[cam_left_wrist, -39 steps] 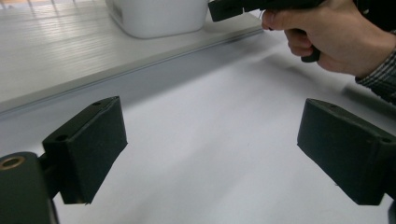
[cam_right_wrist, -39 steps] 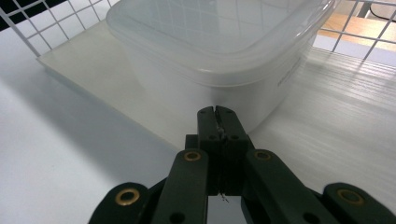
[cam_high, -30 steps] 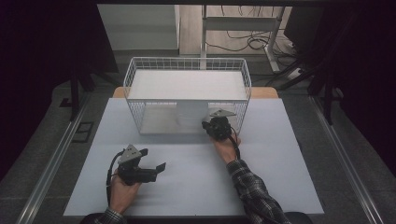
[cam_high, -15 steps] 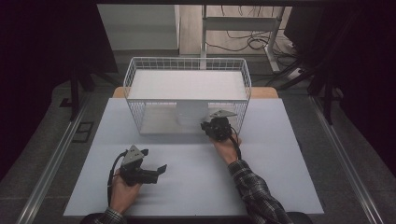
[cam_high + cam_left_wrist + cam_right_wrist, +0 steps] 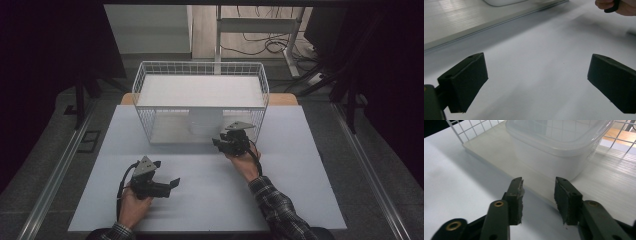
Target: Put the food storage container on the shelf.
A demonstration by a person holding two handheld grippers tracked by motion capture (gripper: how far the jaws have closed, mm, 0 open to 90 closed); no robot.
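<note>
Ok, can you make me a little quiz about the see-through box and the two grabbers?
1. True or false: the right gripper is squeezing the clear plastic container.
2. Where does the container stand? A) on the bare table B) on the lower level of the white wire rack C) in the person's left hand
3. Fill in: the left gripper has its jaws spread wide above the white ____.

Key
1. False: its jaws have just been opening, nothing sits between them, and the container is just ahead.
2. B
3. table
</note>
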